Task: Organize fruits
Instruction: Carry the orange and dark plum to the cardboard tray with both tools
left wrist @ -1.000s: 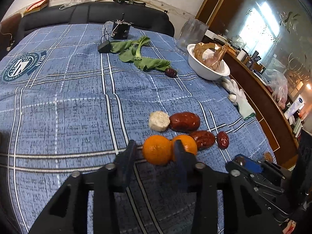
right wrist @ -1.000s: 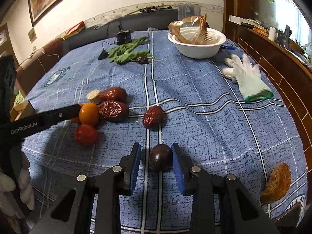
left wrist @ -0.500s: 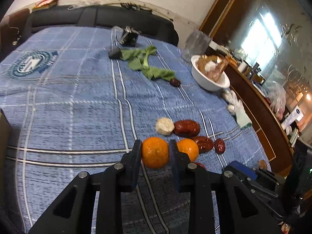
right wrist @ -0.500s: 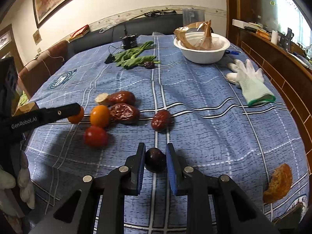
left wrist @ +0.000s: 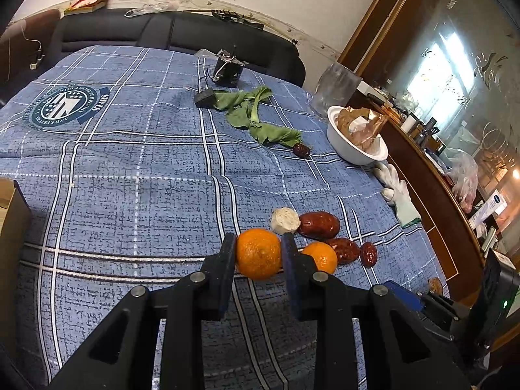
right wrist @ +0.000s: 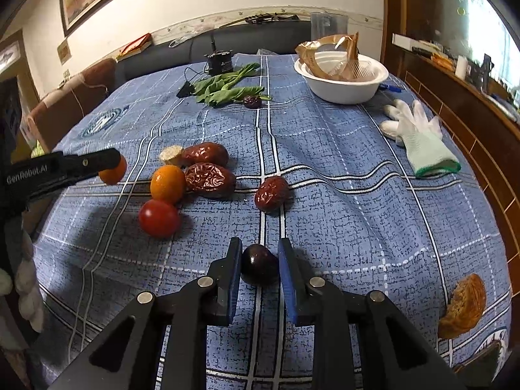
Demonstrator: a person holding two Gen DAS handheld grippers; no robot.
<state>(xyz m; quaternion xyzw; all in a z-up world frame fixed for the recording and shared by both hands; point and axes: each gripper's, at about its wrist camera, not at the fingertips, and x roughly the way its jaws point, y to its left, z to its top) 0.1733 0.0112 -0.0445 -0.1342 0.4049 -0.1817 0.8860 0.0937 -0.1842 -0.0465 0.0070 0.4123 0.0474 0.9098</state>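
Left gripper [left wrist: 258,253]: pinching an orange [left wrist: 258,254] between both pads, squarely across its widest part, which should keep a round fruit from rolling out. In the right view the orange [right wrist: 112,170] appears to sit above the cloth, so it looks lifted, though I cannot be sure.
Right gripper [right wrist: 259,265]: closed around a dark plum [right wrist: 259,268], pads touching or nearly touching its sides; whether it rests on the cloth or hangs just above it I cannot tell.
Fruit cluster: a second orange [right wrist: 167,183], a tomato [right wrist: 159,218], two large dates [right wrist: 210,180] and a pale cut piece [right wrist: 170,155] lie close together left of centre, some touching. They read as the gathering spot.
Stray fruit: one date [right wrist: 271,193] sits apart on the white stripe, between the cluster and the plum; another dark one [right wrist: 252,101] lies far off beside the greens [right wrist: 227,89].
Bowl [right wrist: 344,92]: white, at the far right of the cloth [right wrist: 325,162], holding crumpled wrapping; possibly a destination, but that is a guess.
Other items: a glove [right wrist: 419,136] and a bread piece [right wrist: 464,305] lie along the right edge, well apart from the fruit.
Step in hand: both tools have a fruit gripped; carrying each to its group seems next.
Risk: the plum is smooth and small, so a loose pinch could let it slip.
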